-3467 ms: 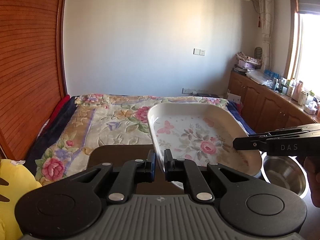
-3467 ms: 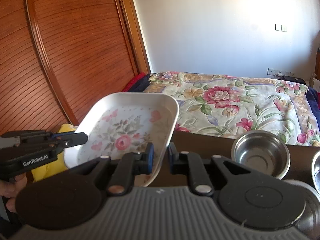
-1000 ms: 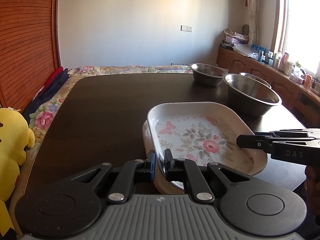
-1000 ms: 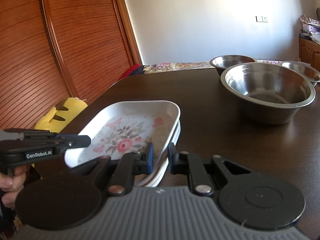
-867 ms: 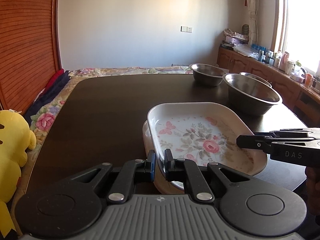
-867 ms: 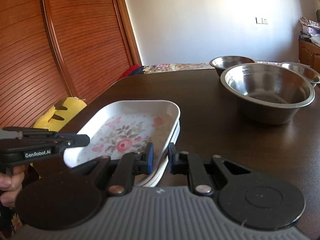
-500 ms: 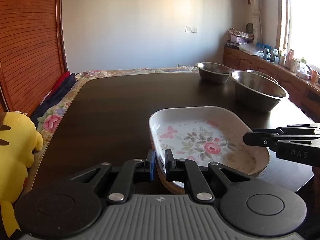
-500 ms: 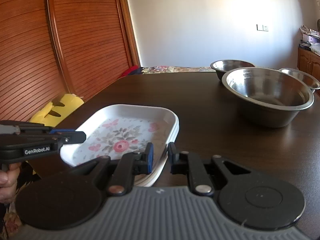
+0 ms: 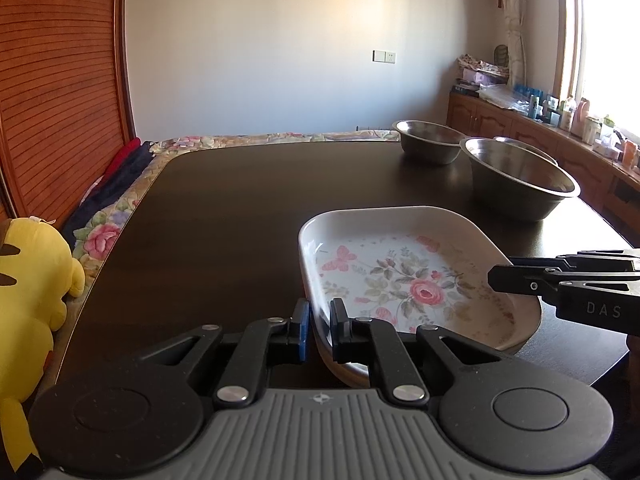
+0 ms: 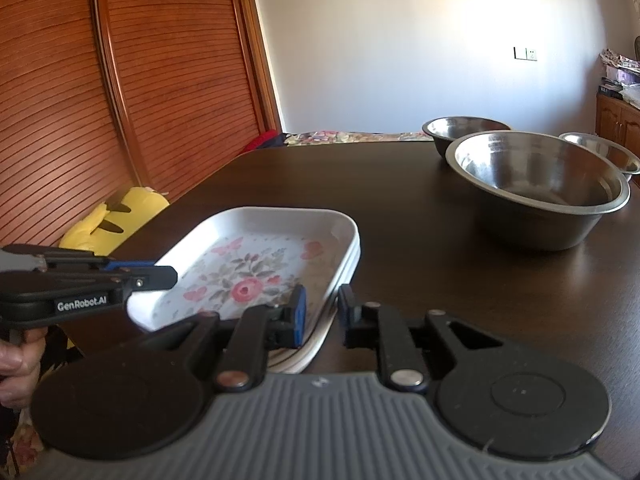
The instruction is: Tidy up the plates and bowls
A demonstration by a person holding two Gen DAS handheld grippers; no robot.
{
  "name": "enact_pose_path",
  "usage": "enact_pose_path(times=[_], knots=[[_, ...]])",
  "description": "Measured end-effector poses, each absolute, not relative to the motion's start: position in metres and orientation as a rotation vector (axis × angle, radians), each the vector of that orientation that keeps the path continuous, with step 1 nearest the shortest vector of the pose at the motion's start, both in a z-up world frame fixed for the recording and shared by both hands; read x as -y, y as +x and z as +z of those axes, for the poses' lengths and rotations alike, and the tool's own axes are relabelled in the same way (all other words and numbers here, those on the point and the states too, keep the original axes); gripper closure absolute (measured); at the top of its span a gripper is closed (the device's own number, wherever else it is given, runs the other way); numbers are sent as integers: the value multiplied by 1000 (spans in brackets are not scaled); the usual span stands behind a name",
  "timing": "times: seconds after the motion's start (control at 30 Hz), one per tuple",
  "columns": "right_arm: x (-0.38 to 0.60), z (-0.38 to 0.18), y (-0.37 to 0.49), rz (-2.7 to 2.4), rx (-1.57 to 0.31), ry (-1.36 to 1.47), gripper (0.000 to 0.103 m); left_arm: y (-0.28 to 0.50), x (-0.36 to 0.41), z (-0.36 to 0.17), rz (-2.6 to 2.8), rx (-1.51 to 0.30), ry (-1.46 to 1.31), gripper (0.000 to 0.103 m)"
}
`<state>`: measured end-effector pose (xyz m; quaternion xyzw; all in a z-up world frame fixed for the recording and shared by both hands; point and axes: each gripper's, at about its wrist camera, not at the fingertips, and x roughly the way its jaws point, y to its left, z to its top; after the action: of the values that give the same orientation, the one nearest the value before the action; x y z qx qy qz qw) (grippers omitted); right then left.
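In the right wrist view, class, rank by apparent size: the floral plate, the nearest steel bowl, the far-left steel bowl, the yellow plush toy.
1. Floral plate, though nearness to the camera inflates it.
2. Nearest steel bowl, close to the plate; the order is unsure.
3. Yellow plush toy, partly hidden.
4. Far-left steel bowl, farthest away.

Lighting: strong daylight from the window (image 9: 600, 40) at right, blown out to white. A warm bright patch lies on the back wall (image 9: 360, 20). The dark table (image 9: 240, 208) shows soft sheen toward its right edge. Steel bowl (image 10: 536, 184) carries glare on its rim. Fisheye bending at all frame edges; the near gripper housings are slightly soft.
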<state>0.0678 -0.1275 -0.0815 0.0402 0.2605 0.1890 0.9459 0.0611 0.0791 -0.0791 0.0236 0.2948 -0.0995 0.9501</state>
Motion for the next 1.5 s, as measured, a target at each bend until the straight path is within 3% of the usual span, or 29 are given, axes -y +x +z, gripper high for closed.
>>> enact_pose_path(times=[1.07,1.3,1.37,1.5], knots=[[160,-57,66,330,-439,112,83,63,-46,-51,-270,-531,75,91],[185,-51,68,289,-416,91,83,77,-12,-47,-323,-535,105,82],[195,-48,68,274,-405,85,83,82,-2,-44,-338,-531,106,71],[218,-41,72,244,-382,75,83,92,19,-40,-366,-527,113,59]])
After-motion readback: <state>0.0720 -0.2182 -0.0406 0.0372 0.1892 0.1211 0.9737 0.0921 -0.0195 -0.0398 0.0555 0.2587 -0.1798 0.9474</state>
